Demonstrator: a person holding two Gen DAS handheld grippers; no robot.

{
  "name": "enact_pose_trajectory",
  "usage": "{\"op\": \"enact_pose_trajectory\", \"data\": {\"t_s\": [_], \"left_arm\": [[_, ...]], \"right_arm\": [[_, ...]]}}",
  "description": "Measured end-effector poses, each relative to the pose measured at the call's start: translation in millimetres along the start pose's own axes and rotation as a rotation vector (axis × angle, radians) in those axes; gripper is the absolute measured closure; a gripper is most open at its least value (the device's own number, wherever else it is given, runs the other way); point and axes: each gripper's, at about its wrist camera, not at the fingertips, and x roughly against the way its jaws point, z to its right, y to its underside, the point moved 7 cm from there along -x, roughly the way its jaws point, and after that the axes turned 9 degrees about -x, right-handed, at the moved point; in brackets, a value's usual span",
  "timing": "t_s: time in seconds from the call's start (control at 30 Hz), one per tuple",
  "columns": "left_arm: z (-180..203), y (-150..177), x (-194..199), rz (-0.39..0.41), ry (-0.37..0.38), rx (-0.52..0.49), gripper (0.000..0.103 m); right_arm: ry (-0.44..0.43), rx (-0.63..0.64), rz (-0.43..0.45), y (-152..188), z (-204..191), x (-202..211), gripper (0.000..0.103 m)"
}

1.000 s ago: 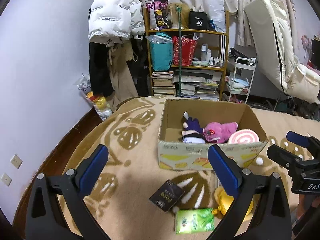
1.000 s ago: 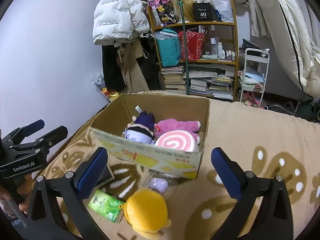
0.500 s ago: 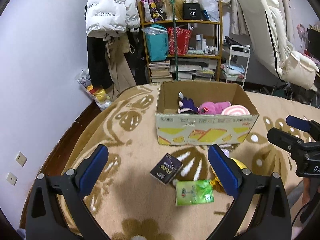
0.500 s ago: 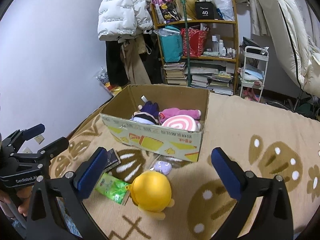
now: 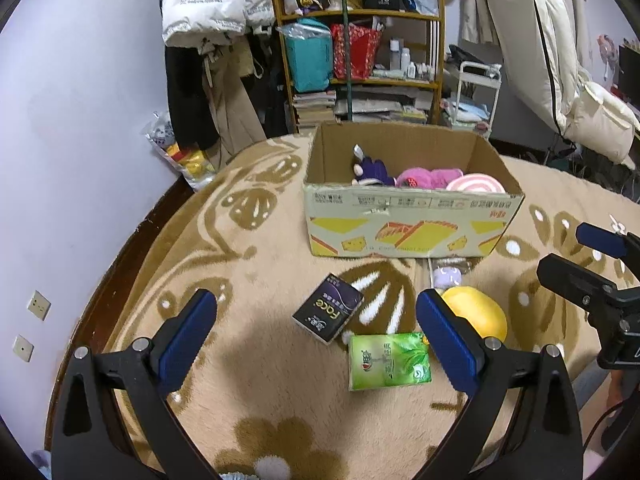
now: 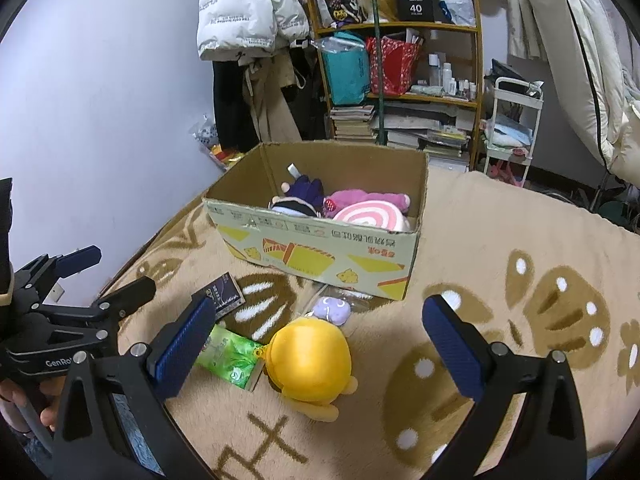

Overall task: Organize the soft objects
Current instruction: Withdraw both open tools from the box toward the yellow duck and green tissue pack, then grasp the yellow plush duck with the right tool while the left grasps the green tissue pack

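A cardboard box [image 5: 412, 224] [image 6: 320, 252] stands on the beige patterned blanket and holds a purple plush [image 6: 304, 194], a pink plush [image 6: 360, 200] and a pink swirl cushion [image 6: 372, 218]. In front of it lie a yellow round plush [image 6: 308, 360] [image 5: 480, 312], a small lilac plush in a clear bag [image 6: 332, 306], a green tissue pack [image 5: 388, 360] [image 6: 230, 358] and a dark tissue pack [image 5: 328, 314]. My left gripper [image 5: 316, 340] is open above the packs. My right gripper [image 6: 316, 344] is open around the yellow plush, above it.
A shelf [image 5: 360, 52] with books and bags stands behind the box. Coats [image 5: 208, 40] hang at the back left by the wall. A white cart [image 5: 476, 92] and a white duvet [image 5: 560, 60] are at the back right. The blanket's left edge [image 5: 132, 264] drops off.
Both grippers have drawn back and risen from the box, so the yellow plush and the two packs in front of it now show fully. Both stay open.
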Motion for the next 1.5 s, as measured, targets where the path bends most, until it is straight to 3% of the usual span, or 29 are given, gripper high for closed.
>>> {"op": "enact_pose_trajectory", "data": {"t_s": [0.67,1.1,1.5], "left_arm": [[22.3,22.3,-48.9,-0.168,0.031,-0.075,0.004],[43.7,40.5,-75.6,-0.286,0.106,-0.118,0.004],[59.6,48.5,-86.4,-0.328,0.149,-0.162,0.004]], "right_arm": [[0.047,-0.059,-0.198,20.3,17.0,-51.0,0.0],[0.077,-0.066,-0.321,36.7,18.3,-87.1,0.0],[0.082,-0.066,-0.414,52.9,16.2,-107.9,0.0]]}}
